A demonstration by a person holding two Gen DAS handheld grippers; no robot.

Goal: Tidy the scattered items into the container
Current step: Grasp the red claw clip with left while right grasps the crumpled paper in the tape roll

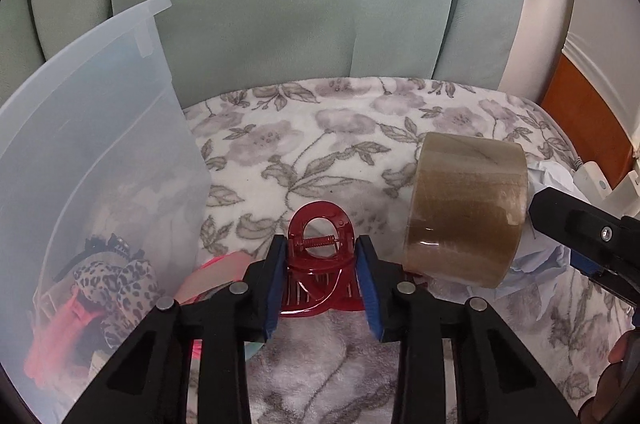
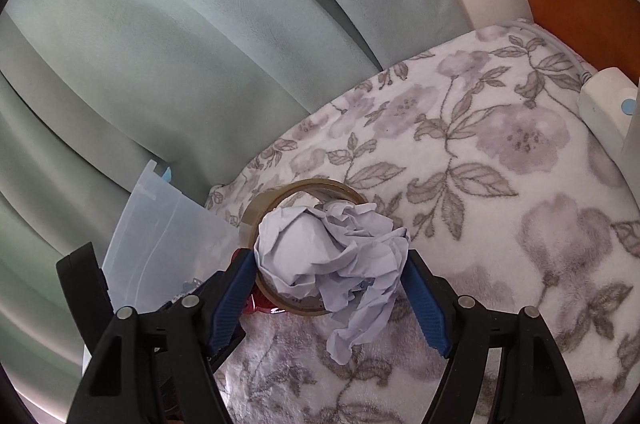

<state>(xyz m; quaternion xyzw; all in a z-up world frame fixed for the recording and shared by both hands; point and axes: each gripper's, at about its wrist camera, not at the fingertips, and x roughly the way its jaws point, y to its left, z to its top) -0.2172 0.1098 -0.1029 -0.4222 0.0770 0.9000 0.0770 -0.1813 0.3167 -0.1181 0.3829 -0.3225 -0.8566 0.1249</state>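
Note:
A red hair claw clip (image 1: 320, 236) lies on the floral blanket (image 1: 312, 152), and my left gripper (image 1: 322, 264) is shut on it, both blue pads pressing its sides. To its right a brown tape roll (image 1: 468, 208) stands on edge. A crumpled pale blue paper ball (image 2: 328, 248) leans against the tape roll (image 2: 280, 200). My right gripper (image 2: 328, 256) is open, its pads flanking the paper without squeezing it. The clear plastic container (image 1: 100, 144) stands to the left of the clip.
The container holds a leopard scrunchie (image 1: 120, 276), a pink item (image 1: 60, 336) and a black clip (image 1: 108, 244). A pink object (image 1: 216, 272) lies beside it. Green cushions (image 1: 280, 4) back the blanket. A white power strip (image 2: 604, 104) sits at the far right edge.

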